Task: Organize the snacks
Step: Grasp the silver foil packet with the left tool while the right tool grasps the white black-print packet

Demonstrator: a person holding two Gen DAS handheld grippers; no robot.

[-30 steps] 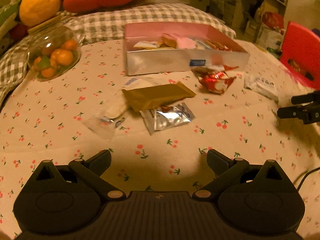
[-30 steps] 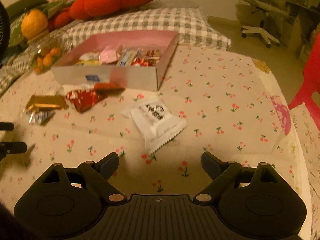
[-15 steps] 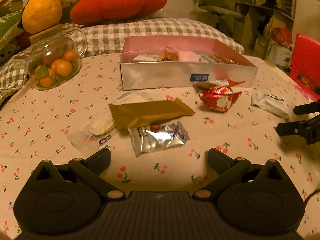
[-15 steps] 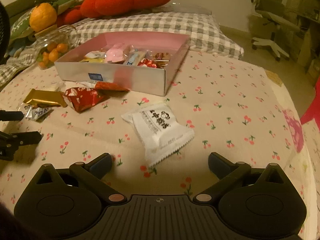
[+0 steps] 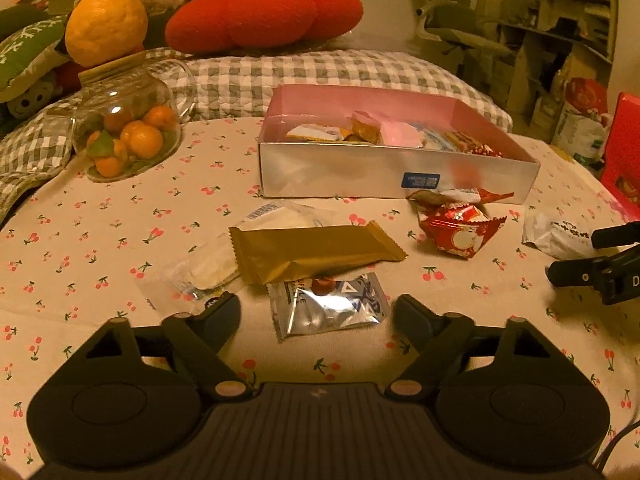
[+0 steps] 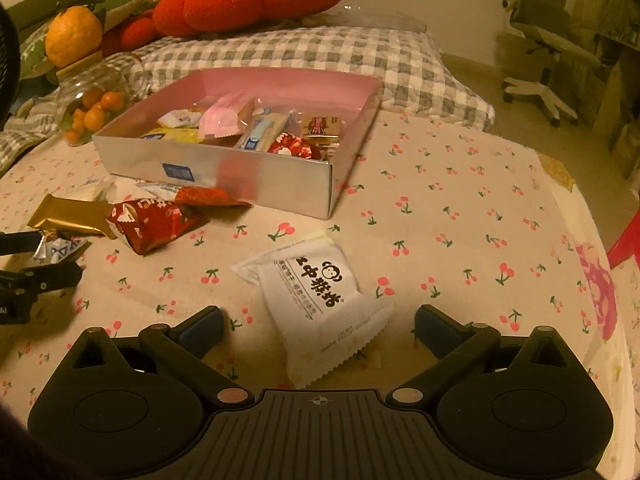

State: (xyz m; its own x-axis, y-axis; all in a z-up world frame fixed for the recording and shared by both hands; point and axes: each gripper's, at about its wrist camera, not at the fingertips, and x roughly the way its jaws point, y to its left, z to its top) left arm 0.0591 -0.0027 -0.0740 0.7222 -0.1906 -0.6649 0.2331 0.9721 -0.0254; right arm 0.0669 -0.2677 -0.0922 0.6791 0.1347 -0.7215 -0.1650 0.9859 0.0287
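Observation:
A silver box with a pink inside (image 5: pixel 384 176) (image 6: pixel 224 172) holds several snacks. In front of it lie a gold bar wrapper (image 5: pixel 312 250), a silver foil packet (image 5: pixel 328 312), clear-wrapped white snacks (image 5: pixel 212 268), and red packets (image 5: pixel 456 228) (image 6: pixel 152 220). My left gripper (image 5: pixel 318 312) is open, low over the cloth, with the silver packet between its fingers. My right gripper (image 6: pixel 318 326) is open around a white packet with black print (image 6: pixel 316 300), which also shows at the right of the left wrist view (image 5: pixel 556 236).
A glass jar of small oranges (image 5: pixel 128 136) lies at the back left, with a large yellow citrus (image 5: pixel 106 24) above it. A checked pillow (image 5: pixel 320 76) and red cushion (image 5: pixel 264 14) lie behind the box. A red chair (image 5: pixel 624 168) stands at right.
Both grippers have moved forward and lower toward the snacks. The silver packet now lies between my left fingers, and the white packet between my right fingers.

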